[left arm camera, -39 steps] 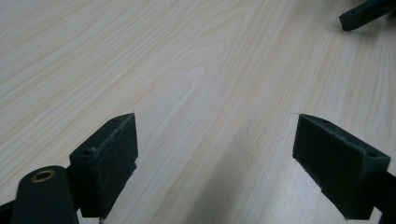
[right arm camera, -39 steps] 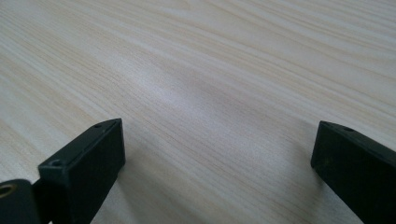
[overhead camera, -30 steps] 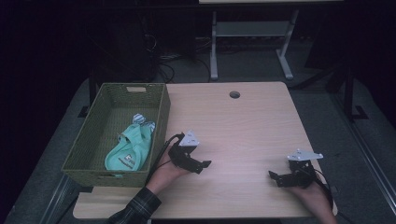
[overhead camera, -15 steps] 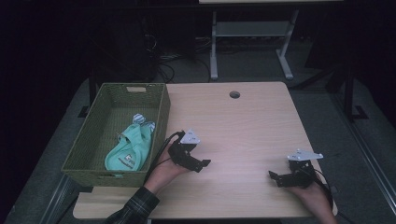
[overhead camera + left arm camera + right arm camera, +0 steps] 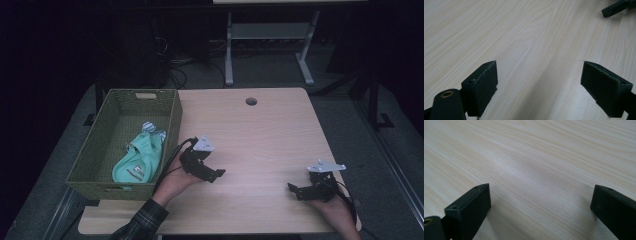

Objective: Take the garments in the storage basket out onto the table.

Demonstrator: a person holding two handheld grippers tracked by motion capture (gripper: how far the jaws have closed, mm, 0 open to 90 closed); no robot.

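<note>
You're resting both grippers low over the bare table point(image 5: 260, 135), jaws spread wide, holding nothing: left gripper point(image 5: 212, 175) near the basket point(image 5: 172, 120), where the green garment point(image 5: 137, 160) is lying; right gripper point(image 5: 297, 190) well apart.

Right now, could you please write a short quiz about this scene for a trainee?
1. True or false: the left hand-held gripper holds the green garment.
2. Where does the garment lie? A) on the table B) in the woven basket C) on the floor
3. How do the jaws of the right hand-held gripper stand, and what is between them?

Key:
1. False; its jaws are apart over bare wood.
2. B
3. Wide apart, with nothing between them but tabletop.
</note>
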